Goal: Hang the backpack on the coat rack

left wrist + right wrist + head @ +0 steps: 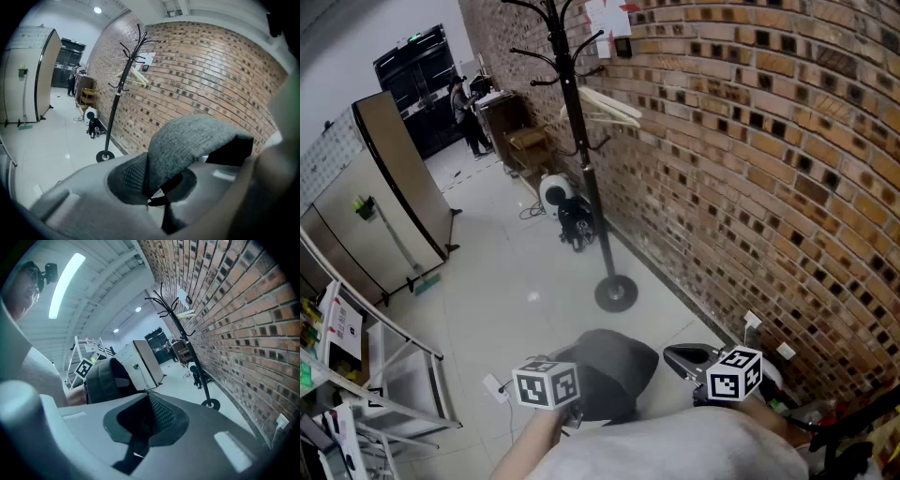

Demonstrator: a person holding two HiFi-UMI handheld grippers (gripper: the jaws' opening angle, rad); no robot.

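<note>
Left gripper view: the left gripper (151,190) has its jaws clamped on a fold of the backpack (194,140). Grey cloth arches out of the gap toward 1 o'clock.
Right gripper view: the right gripper (140,425) has its jaws drawn together, and I make out nothing pinched between them. The backpack shows at 10 o'clock, apart from this gripper.
Task item location: the head view puts the backpack low at 6 o'clock, between both grippers and off the rack.
Backpack material: grey, felt-like cloth in a soft, rounded shape. I judge it will sag and swing from a single pinch.
Floor (516,281): pale glossy tile.
Coat rack (584,178): a thin black pole on a round disc base (616,293), at 12 o'clock and well apart from me. Curved hooks (534,54) branch off high up.
Hanger (609,105): pale and angular, hung on the rack's wall side toward 1 o'clock.
Brick wall (769,187): rough red-brown brick just behind the rack.
Step in hand: carrying the bag to the rack, in my judgement.
Method advised: take the top loop or a strap with the free right gripper and hold it open. Raise it above a hook tip on the side clear of the hanger, then lower it on. Do not shove the slender pole.
</note>
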